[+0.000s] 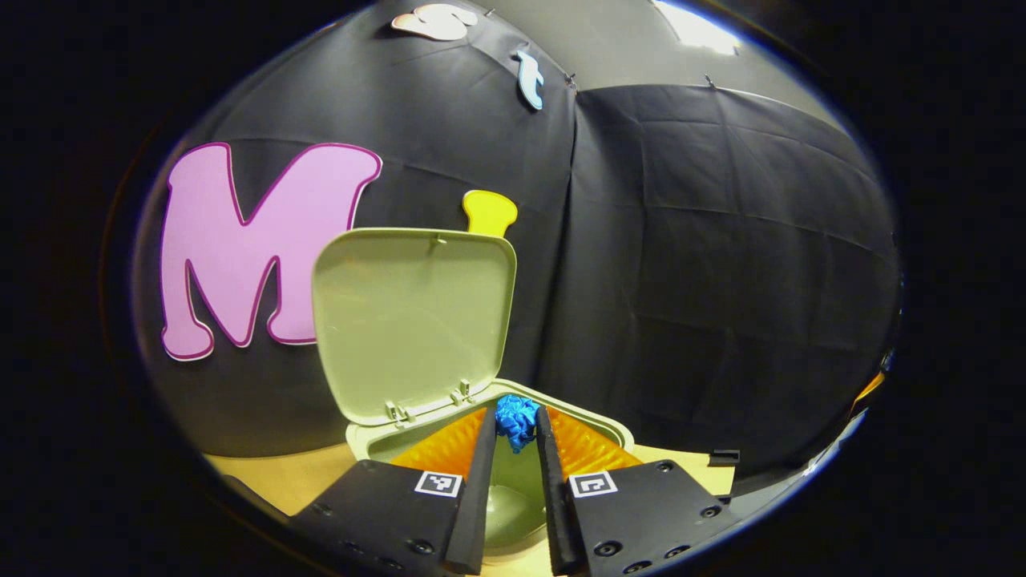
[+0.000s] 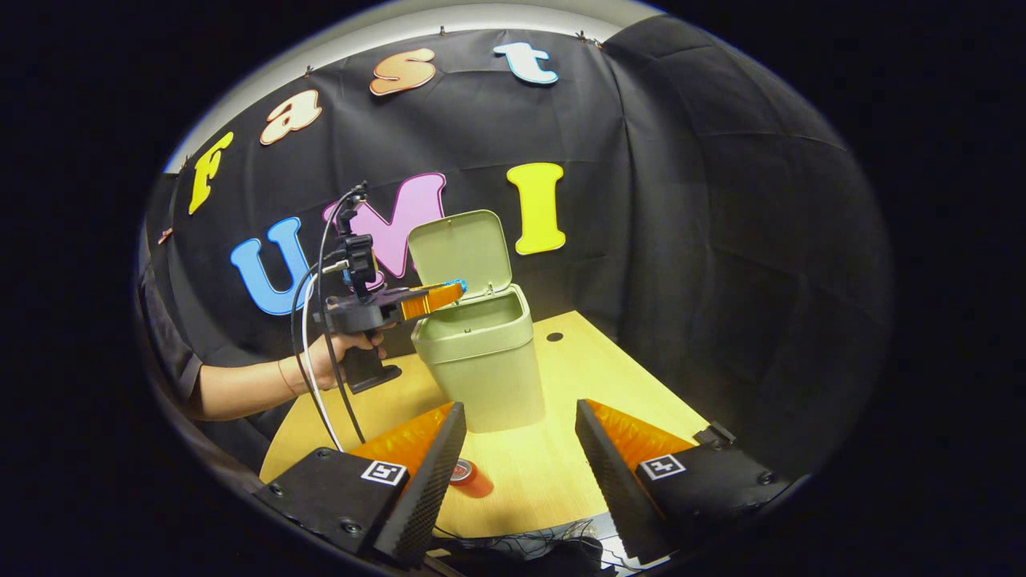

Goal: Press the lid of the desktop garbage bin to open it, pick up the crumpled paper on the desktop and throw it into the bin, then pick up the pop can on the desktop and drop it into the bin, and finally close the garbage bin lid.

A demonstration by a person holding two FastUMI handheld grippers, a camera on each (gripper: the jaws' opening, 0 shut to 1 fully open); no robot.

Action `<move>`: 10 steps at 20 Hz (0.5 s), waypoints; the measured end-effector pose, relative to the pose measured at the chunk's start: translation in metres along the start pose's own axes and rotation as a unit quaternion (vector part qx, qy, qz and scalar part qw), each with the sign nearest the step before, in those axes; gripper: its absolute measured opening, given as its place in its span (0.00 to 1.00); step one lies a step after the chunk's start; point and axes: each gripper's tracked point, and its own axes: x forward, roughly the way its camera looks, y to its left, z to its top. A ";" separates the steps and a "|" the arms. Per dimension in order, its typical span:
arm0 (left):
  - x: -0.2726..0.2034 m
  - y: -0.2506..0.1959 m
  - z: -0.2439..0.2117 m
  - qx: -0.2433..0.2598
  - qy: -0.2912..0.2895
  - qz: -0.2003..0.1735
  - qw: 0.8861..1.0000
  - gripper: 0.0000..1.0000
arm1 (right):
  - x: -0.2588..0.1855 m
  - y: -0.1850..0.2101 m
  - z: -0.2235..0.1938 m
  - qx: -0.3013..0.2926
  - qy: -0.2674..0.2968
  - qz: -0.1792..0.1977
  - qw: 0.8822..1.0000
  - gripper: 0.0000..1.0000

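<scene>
The pale green bin [image 2: 481,361] stands on the wooden table [image 2: 561,465] with its lid [image 2: 461,250] swung up and open. In the left gripper view my left gripper [image 1: 517,421] hangs over the bin's open mouth [image 1: 513,489], shut on the crumpled blue paper [image 1: 517,418]. From the right gripper view the left gripper [image 2: 457,287] is seen at the bin's rim, held by a hand [image 2: 341,353]. My right gripper [image 2: 519,425] stands open low over the table. The red pop can [image 2: 469,478] lies on the table by its left finger [image 2: 433,473].
The lid's inner face [image 1: 413,320] rises just behind the left gripper. A small dark hole [image 2: 555,336] marks the table right of the bin. A person's arm [image 2: 240,389] reaches in from the left. Cables [image 2: 321,361] hang from the left gripper.
</scene>
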 end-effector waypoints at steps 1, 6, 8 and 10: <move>0.005 -0.003 -0.003 0.004 0.005 -0.002 1.000 0.35 | -0.001 0.000 0.001 0.001 0.000 -0.003 1.000 0.89; 0.016 -0.017 -0.010 0.023 0.019 -0.013 0.999 0.41 | -0.006 -0.002 -0.002 0.002 -0.002 -0.015 1.000 0.89; 0.018 -0.020 -0.013 0.029 0.023 -0.014 0.999 0.43 | -0.008 0.000 -0.002 0.004 -0.004 -0.016 1.000 0.89; 0.019 -0.022 -0.013 0.030 0.021 -0.014 0.999 0.51 | -0.006 0.000 -0.004 0.005 -0.001 -0.017 1.000 0.89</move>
